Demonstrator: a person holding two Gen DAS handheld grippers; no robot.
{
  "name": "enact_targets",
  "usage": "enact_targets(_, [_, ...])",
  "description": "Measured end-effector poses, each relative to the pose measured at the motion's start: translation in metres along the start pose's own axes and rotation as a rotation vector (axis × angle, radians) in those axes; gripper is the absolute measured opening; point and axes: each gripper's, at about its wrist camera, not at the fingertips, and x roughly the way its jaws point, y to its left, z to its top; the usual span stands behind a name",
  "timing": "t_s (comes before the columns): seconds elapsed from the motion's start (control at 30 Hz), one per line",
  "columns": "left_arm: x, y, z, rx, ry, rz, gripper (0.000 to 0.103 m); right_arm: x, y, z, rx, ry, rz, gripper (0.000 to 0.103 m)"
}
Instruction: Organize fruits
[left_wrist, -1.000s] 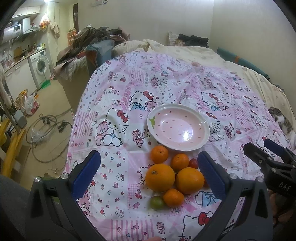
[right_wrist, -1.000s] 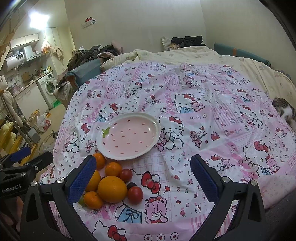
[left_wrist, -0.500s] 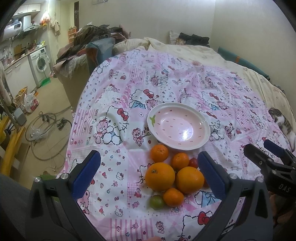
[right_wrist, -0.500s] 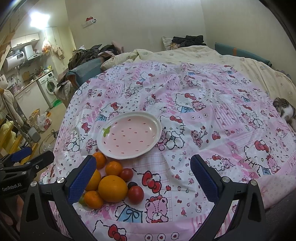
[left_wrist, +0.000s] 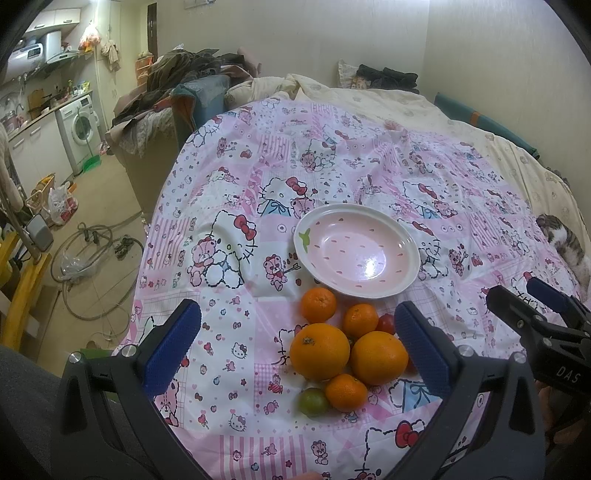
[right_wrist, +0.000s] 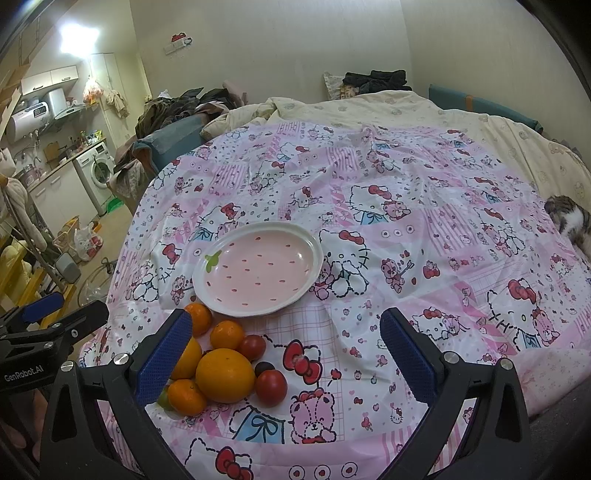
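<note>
An empty pink strawberry-print plate (left_wrist: 356, 251) (right_wrist: 258, 269) lies on a pink cartoon-print cloth (left_wrist: 332, 173). Just in front of it sits a pile of fruit: two big oranges (left_wrist: 319, 350) (right_wrist: 225, 374), several small mandarins (left_wrist: 318, 304) (right_wrist: 227, 334), red tomatoes (right_wrist: 270, 382) (left_wrist: 386, 323) and one green fruit (left_wrist: 313, 401). My left gripper (left_wrist: 297, 343) hangs open above the pile, holding nothing. My right gripper (right_wrist: 286, 350) is open too, to the right of the pile, and shows at the right edge of the left wrist view (left_wrist: 532, 306).
A cat (right_wrist: 570, 221) (left_wrist: 565, 243) lies at the right edge of the bed. Clothes are heaped on a sofa (left_wrist: 192, 85) beyond the cloth. On the left, the floor holds cables (left_wrist: 88, 254), bags and a washing machine (left_wrist: 79, 129).
Both views barely shift. The fruit, plate and both grippers stay where they were.
</note>
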Motion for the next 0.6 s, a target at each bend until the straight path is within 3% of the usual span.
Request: enact_targets(0.6, [0.0013,0.0003,-0.0019,-0.003,0.001,0.000,0.103,0.0025,0.0005,-0.0050,0.000,0.007,0.001,0.103])
